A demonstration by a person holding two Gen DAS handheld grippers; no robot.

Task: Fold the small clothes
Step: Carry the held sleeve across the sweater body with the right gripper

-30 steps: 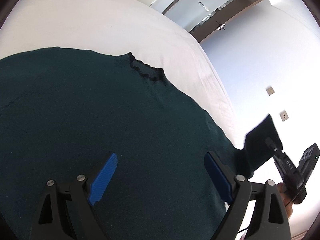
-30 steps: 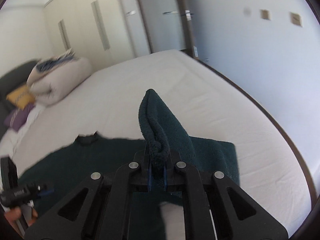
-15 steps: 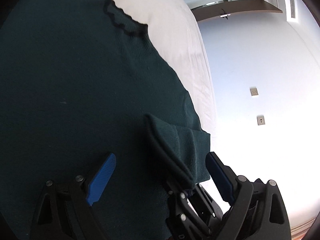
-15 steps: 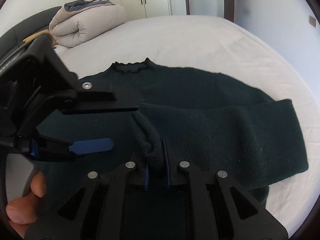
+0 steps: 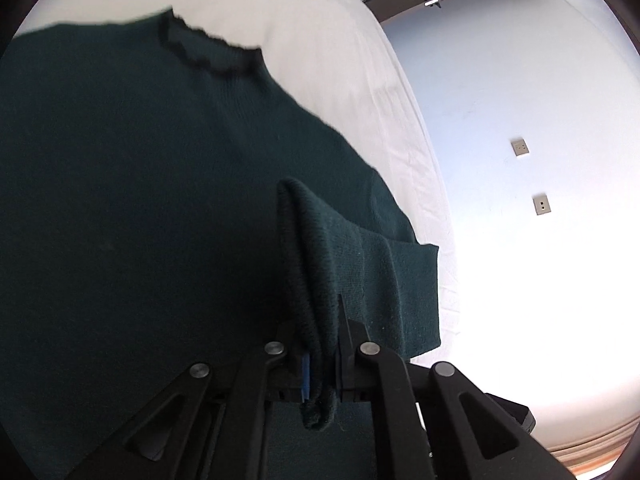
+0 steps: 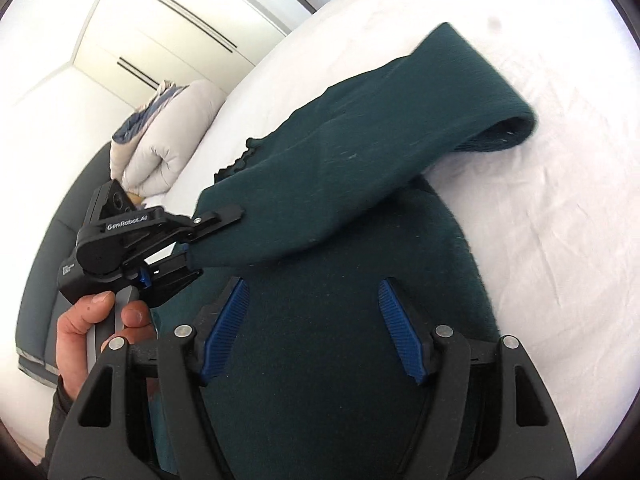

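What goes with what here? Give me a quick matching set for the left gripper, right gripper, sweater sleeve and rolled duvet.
1 left gripper
2 right gripper
3 sweater sleeve
4 rolled duvet

a jaws opening, nothing between them
b folded across the sweater's body
c far end of the bed
d shut on the sleeve cuff

Pairs: 1-d, 2-a, 3-b, 4-c
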